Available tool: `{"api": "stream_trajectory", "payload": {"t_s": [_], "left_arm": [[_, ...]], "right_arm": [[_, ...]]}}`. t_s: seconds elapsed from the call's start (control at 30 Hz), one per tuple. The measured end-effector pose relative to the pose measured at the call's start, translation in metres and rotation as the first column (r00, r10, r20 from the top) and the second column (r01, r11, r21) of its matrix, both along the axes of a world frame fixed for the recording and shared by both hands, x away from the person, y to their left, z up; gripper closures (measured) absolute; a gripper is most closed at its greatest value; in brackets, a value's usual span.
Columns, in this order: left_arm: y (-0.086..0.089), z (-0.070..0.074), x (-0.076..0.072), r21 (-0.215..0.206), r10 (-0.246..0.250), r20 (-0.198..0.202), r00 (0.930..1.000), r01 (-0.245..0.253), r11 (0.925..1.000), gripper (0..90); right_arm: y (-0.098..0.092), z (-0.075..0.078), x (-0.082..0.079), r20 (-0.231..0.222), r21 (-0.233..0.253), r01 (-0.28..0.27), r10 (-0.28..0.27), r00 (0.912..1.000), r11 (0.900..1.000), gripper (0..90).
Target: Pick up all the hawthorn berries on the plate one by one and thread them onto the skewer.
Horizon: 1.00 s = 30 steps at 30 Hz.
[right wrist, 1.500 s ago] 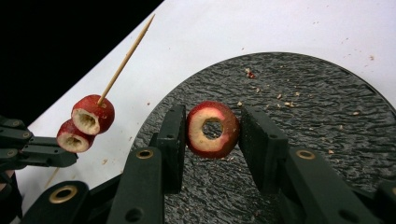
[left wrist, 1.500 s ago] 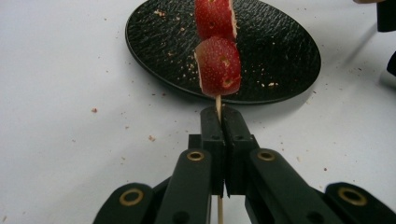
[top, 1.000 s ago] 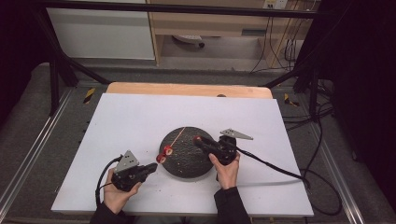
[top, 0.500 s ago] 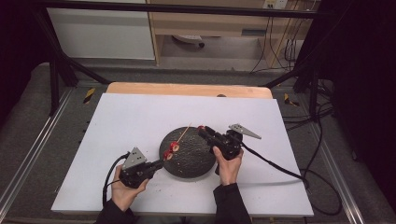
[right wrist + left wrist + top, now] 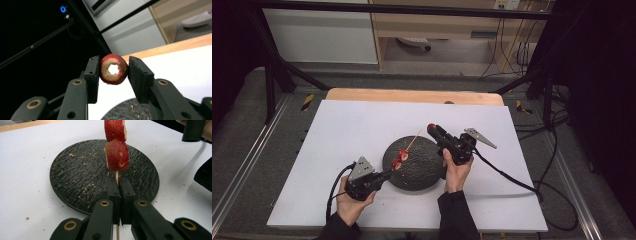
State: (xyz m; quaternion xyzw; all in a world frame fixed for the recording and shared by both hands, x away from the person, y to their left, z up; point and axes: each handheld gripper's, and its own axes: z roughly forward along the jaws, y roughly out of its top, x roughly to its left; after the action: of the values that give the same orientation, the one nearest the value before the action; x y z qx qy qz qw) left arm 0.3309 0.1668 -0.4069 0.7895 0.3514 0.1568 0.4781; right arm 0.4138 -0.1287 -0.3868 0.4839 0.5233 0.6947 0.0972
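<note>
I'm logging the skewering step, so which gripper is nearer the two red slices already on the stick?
Left. The left gripper clamps the stick just below the two slices; the right gripper holds another slice beyond the stick's far tip.

Above the plate: the skewer [image 5: 408, 148] slants up over the black plate [image 5: 422, 175], its two red slices [image 5: 400, 157] barring the left side.
Between the grippers: a short open gap from the skewer's tip to the right gripper [image 5: 432, 129].
Far tabletop: the white board [image 5: 362, 125] lies bare, offering free passage.
</note>
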Motion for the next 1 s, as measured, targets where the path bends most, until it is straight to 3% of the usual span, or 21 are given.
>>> {"api": "stream_trajectory", "payload": {"t_s": [0.63,1.0], "left_arm": [[-0.022,0.002,-0.004,-0.042,-0.008,0.006,1.0000,0.008,0.9991,88.3],[-0.027,0.002,-0.003,-0.056,0.002,0.005,1.0000,-0.002,0.9984,88.3]], "right_arm": [[0.003,-0.001,0.005,0.037,0.129,0.050,-0.055,0.9978,0.990,62.5],[0.005,-0.002,0.004,0.040,0.164,0.044,-0.051,0.9979,0.985,62.6]]}}
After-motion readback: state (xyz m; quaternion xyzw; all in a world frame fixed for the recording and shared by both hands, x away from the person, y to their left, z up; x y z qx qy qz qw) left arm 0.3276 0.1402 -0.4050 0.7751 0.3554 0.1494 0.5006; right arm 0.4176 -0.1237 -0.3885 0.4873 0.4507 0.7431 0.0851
